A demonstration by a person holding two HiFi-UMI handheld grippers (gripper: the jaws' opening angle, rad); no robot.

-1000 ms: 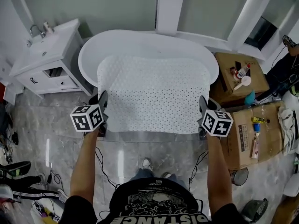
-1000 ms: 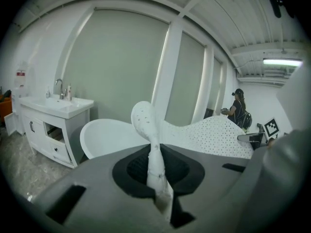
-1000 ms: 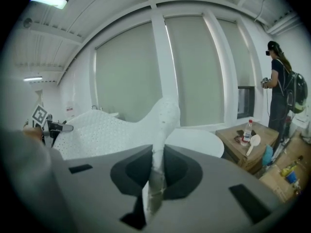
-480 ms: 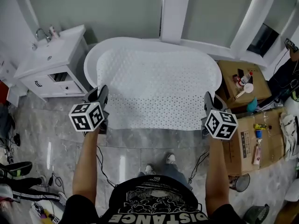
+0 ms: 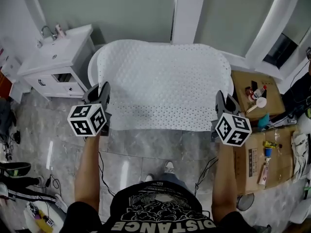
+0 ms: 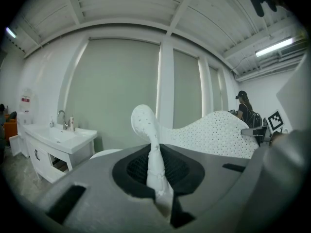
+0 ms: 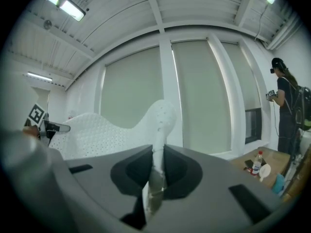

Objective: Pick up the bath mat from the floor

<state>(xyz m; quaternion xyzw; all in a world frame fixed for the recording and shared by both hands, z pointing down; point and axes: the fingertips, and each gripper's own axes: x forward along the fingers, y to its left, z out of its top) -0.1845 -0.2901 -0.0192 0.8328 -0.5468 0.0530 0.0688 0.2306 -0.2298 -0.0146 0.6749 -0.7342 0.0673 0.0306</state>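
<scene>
The pick-up appears essentially complete: the bath mat [image 5: 163, 86] is clear of the floor [image 5: 160, 149] and hangs spread out between the two grippers, in front of the white bathtub [image 5: 92, 64]. The left gripper [image 5: 103, 95] has its jaws clamped narrow on the mat's left edge; the right gripper [image 5: 220, 102] is clamped the same way on the right edge. All that seems left is to keep both grips secure. The floor is grey marble tile. A white vanity [image 5: 53, 57] stands at left and cardboard boxes [image 5: 252, 89] at right, with tall blinded windows behind.
</scene>
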